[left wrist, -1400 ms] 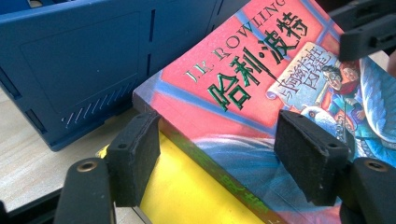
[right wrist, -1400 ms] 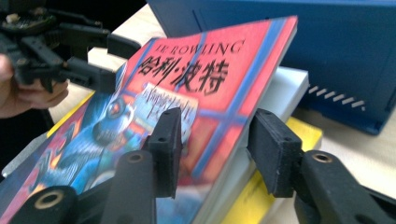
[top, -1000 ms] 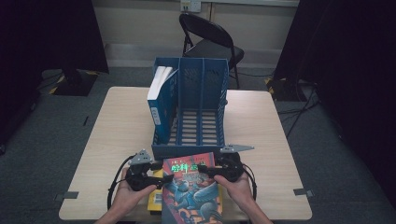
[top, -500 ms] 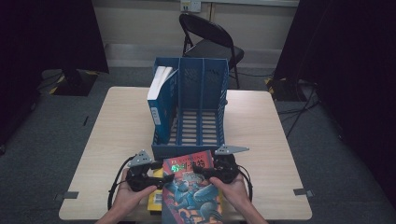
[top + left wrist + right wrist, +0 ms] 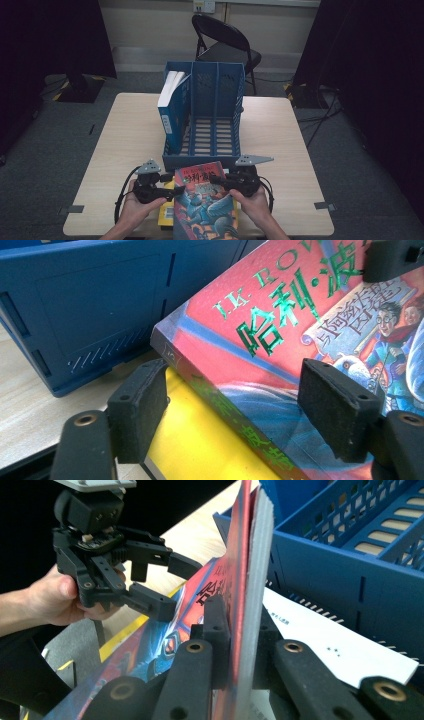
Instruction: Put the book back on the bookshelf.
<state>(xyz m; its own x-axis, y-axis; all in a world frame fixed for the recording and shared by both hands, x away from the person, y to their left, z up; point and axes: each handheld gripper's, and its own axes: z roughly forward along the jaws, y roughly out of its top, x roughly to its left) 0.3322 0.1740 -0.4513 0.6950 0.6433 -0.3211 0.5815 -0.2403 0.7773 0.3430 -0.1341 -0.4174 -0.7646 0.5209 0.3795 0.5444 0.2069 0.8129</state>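
**Dim room, lit table**

Overhead light falls on the pale table (image 5: 280, 135); the surrounding room sinks into near black. Both gripper views are brighter, with sheen on the book cover (image 5: 280, 315) and the nearest jaws soft, slightly blurred.

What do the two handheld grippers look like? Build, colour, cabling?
Both the left gripper and right gripper are black, pistol-held units with a grey three-cornered plate on top and a black cable looping back. Jaws end in black rectangular foam-like pads; brass-coloured inserts sit in the linkage arms. Forearms are bare, no sleeves visible.
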